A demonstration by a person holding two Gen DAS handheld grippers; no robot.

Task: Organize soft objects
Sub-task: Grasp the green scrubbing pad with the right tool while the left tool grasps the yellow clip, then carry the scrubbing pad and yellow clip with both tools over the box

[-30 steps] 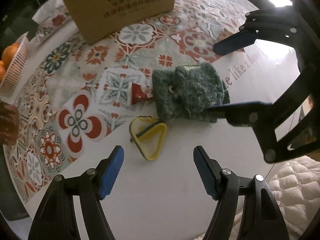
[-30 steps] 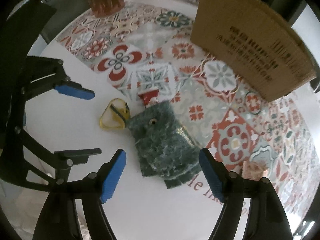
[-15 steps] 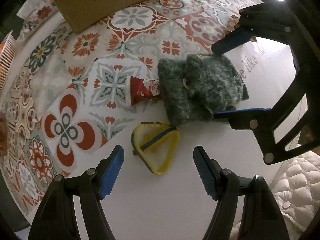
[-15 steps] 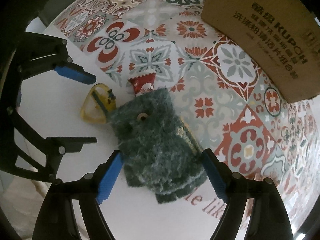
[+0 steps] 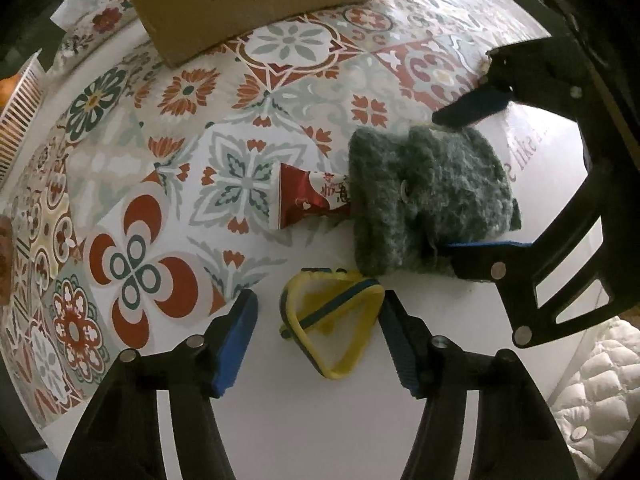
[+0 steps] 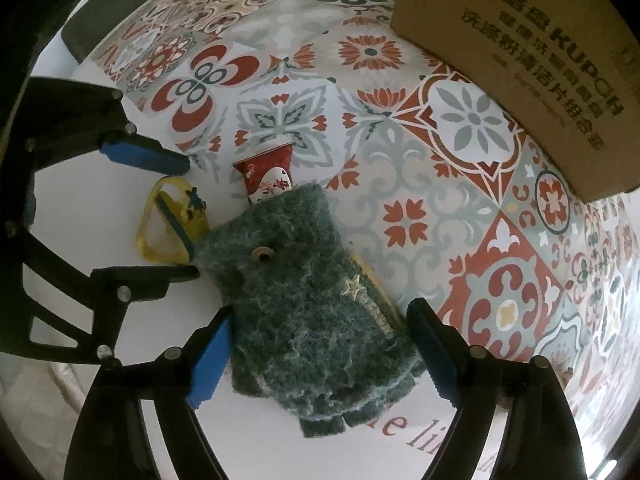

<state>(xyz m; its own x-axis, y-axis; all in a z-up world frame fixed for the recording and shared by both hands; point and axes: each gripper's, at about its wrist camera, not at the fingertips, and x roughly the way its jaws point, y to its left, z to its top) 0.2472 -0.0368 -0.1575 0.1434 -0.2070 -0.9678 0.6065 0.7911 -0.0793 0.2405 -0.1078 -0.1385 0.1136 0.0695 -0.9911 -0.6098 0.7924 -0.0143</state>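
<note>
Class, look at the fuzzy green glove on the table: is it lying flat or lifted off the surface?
Lying flat. The green glove rests on the table, over a red packet's end, between the right gripper's open jaws.

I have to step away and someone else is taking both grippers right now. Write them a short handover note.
Left gripper: jaws just narrowed around the yellow triangular band, not pressing on it yet.
Right gripper: jaws just widened, astride the green fuzzy glove, not gripping.
The glove lies flat on the table, partly over a red packet; a cardboard box stands behind.
Done: nothing lifted. Left: grip both, put them away.
</note>
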